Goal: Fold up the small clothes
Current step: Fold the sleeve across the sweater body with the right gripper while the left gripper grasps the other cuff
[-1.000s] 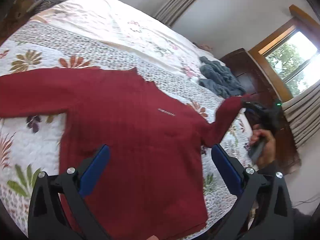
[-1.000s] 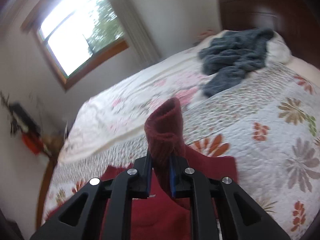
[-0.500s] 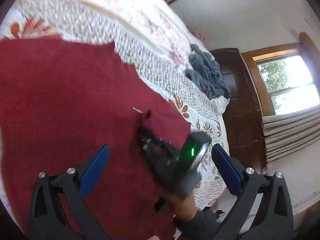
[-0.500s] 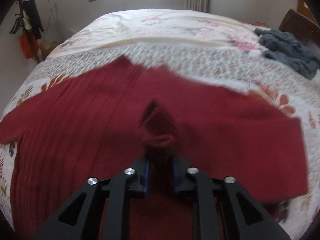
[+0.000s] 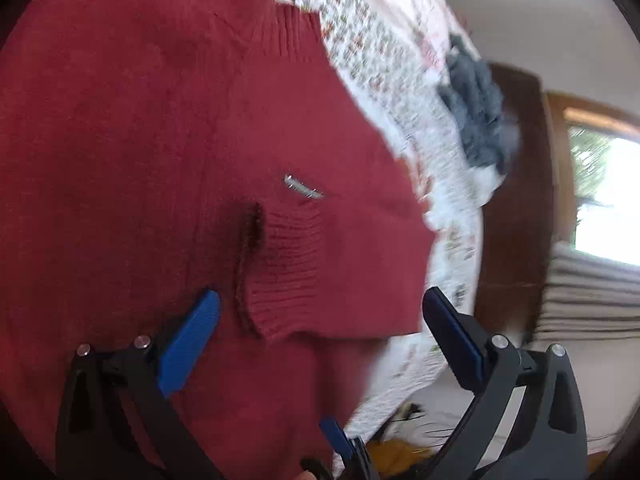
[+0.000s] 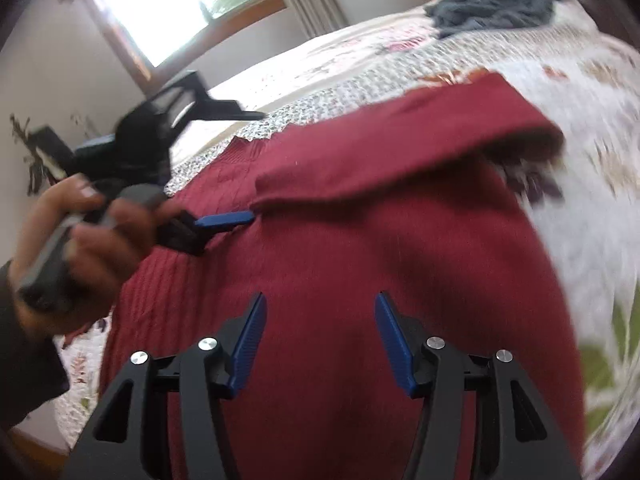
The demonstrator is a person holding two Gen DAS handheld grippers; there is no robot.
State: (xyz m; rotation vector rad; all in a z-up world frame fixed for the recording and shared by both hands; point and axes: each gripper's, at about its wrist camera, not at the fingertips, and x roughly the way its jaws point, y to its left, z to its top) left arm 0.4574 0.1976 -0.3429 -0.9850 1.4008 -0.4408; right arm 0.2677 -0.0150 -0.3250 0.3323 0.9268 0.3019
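Left gripper (image 5: 320, 328) is hanging with jaws wide apart over the red sweater (image 5: 140, 140), holding nothing; right gripper (image 6: 318, 340) is likewise parted and empty, having released the sleeve (image 6: 400, 156) it was clamping half a second ago. That sleeve is now lying folded across the sweater's chest, its cuff (image 5: 280, 264) toward 6 o'clock. The sweater is lying on the floral quilt (image 6: 580, 128), possibly flat; blur is obscuring the hem. Bare quilt is lying at 3 o'clock, a grey garment (image 6: 496, 4) at 1 o'clock.
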